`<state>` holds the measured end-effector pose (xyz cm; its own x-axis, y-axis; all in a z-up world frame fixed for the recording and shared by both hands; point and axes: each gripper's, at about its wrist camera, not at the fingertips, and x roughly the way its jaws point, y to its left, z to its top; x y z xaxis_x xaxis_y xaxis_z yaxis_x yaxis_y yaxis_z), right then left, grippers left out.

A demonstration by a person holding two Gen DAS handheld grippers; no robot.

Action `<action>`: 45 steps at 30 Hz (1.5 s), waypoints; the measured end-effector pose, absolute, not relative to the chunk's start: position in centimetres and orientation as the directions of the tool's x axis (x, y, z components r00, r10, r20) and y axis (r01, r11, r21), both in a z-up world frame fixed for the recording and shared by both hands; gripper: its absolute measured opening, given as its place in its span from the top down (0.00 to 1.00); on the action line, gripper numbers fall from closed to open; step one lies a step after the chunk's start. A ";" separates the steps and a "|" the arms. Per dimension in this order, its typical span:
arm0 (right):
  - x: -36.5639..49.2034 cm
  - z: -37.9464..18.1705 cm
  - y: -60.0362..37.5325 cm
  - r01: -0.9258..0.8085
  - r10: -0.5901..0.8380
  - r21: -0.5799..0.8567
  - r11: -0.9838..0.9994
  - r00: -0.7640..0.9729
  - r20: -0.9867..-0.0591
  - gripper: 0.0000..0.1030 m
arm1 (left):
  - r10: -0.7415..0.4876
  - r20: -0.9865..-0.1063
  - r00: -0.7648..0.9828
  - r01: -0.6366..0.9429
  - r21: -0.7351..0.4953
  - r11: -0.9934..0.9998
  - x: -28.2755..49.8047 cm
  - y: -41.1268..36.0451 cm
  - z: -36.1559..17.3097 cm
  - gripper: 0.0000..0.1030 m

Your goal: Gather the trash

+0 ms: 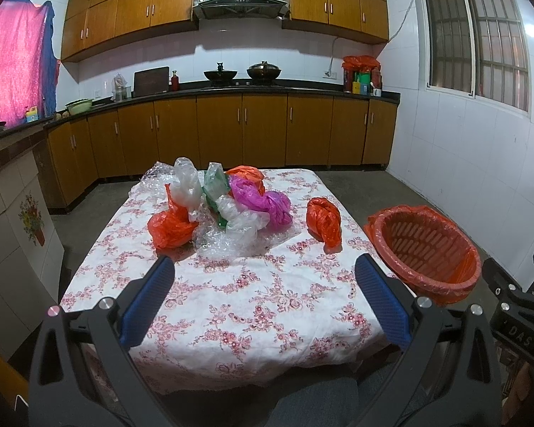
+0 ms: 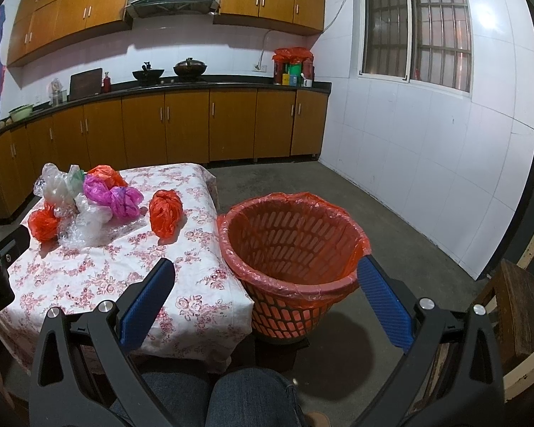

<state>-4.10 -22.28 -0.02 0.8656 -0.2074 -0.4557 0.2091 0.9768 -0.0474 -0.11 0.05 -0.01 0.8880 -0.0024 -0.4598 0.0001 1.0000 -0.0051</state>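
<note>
A heap of crumpled plastic bags (image 1: 217,206) (image 2: 85,206), orange, clear, green and magenta, lies on the far half of the floral-clothed table (image 1: 238,295) (image 2: 99,277). One orange bag (image 1: 324,221) (image 2: 165,217) lies apart, to the right of the heap. An orange basket lined with a red bag (image 1: 427,249) (image 2: 292,249) stands on the floor at the table's right side, empty inside. My left gripper (image 1: 263,267) hovers open over the near half of the table, short of the heap. My right gripper (image 2: 265,270) is open above the gap between table and basket, holding nothing.
Kitchen cabinets and a counter with woks (image 1: 238,71) run along the back wall. Bare concrete floor (image 2: 391,213) spreads right of the basket. A wooden chair (image 2: 516,306) stands at the right edge. A person's jeans-clad knees (image 2: 231,395) are below the grippers.
</note>
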 end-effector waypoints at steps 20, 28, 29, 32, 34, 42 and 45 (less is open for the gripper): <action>-3.7 -0.3 -22.3 0.207 -0.207 -0.049 0.977 0.864 -0.458 0.02 | 0.020 -0.480 0.877 -0.022 0.001 1.000 0.5 0.0 -1.3 0.04; 0.7 -0.7 -22.1 0.157 -0.149 -0.023 0.987 0.864 -0.482 0.02 | 0.080 -0.552 0.830 -0.116 -0.031 0.993 3.0 3.9 -3.3 0.04; 1.7 -0.8 -21.9 0.147 -0.136 -0.015 0.989 0.863 -0.486 0.02 | 0.092 -0.558 0.825 -0.136 -0.038 0.990 3.6 4.9 -3.6 0.04; 5.0 -1.2 -21.1 0.105 -0.083 0.014 0.994 0.855 -0.512 0.03 | 0.144 -0.567 0.811 -0.204 -0.043 0.978 5.1 7.6 -4.2 0.04; 7.5 -1.5 -20.2 0.075 -0.047 0.031 0.997 0.845 -0.533 0.09 | 0.178 -0.574 0.799 -0.251 -0.049 0.967 6.5 9.8 -4.7 0.04; 17.1 -4.1 -16.3 -0.019 0.047 0.051 0.999 0.787 -0.615 0.21 | 0.252 -0.583 0.773 -0.342 -0.047 0.939 10.6 15.2 -5.4 0.04; 19.7 -5.3 -15.4 -0.029 0.054 0.049 0.998 0.765 -0.642 0.21 | 0.258 -0.581 0.772 -0.342 -0.038 0.939 12.0 15.7 -5.7 0.04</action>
<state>19.71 -15.41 -5.25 0.7652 0.0539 -0.6416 -0.0294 0.9984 0.0488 12.01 15.68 -5.72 0.7722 0.2579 -0.5807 -0.3423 0.9388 -0.0383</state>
